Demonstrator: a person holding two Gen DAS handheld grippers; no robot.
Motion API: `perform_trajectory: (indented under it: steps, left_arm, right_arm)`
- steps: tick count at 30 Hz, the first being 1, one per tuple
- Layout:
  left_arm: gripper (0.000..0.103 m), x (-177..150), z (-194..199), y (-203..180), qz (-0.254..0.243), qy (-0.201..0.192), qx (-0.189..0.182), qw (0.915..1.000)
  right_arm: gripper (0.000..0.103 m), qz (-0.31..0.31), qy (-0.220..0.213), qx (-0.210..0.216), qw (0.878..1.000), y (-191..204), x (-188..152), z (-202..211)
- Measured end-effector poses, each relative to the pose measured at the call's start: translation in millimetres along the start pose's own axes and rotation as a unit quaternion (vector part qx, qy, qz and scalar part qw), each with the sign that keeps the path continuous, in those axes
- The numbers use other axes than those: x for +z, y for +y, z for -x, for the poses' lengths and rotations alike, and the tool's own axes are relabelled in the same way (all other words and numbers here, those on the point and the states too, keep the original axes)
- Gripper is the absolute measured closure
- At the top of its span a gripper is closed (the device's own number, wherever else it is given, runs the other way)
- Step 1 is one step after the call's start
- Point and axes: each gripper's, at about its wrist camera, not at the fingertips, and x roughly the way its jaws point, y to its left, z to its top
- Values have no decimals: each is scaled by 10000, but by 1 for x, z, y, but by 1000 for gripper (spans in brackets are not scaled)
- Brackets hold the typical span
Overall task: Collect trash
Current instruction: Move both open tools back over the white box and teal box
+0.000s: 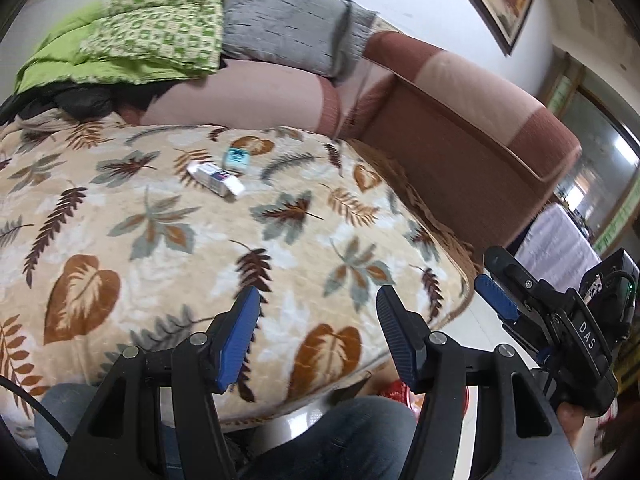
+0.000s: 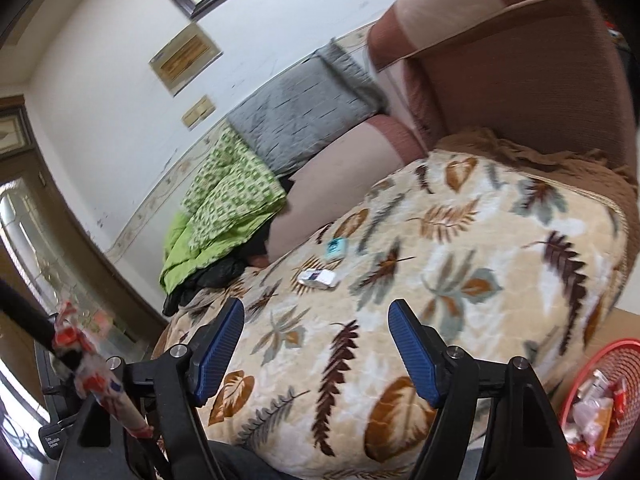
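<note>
Two bits of trash lie on the leaf-patterned blanket (image 1: 160, 240): a white wrapper (image 1: 216, 178) and, just behind it, a small teal packet (image 1: 237, 159). The right wrist view shows the same white wrapper (image 2: 318, 278) and teal packet (image 2: 336, 249) mid-blanket. My left gripper (image 1: 318, 294) hangs open over the blanket's near edge, well short of them, with nothing between its fingers. My right gripper (image 2: 316, 306) is open and empty too, pointing at the wrapper from a distance. It also shows at the right of the left wrist view as the right gripper (image 1: 490, 270).
A red mesh basket (image 2: 592, 350) holding wrappers stands on the floor at the blanket's right end. A green quilt (image 1: 152, 32) and a grey pillow (image 1: 288, 16) lie on the sofa back. The armrest (image 1: 480, 120) rises at the right. A red-and-white crinkled thing (image 2: 86, 356) sits at the far left.
</note>
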Motion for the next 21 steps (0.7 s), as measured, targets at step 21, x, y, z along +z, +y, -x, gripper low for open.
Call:
perform_trajectory:
  steps: [21]
  left_arm:
    - [43, 57, -59, 57, 325, 159, 408, 9985]
  right_arm:
    - [21, 18, 331, 211, 9992, 0, 28, -104]
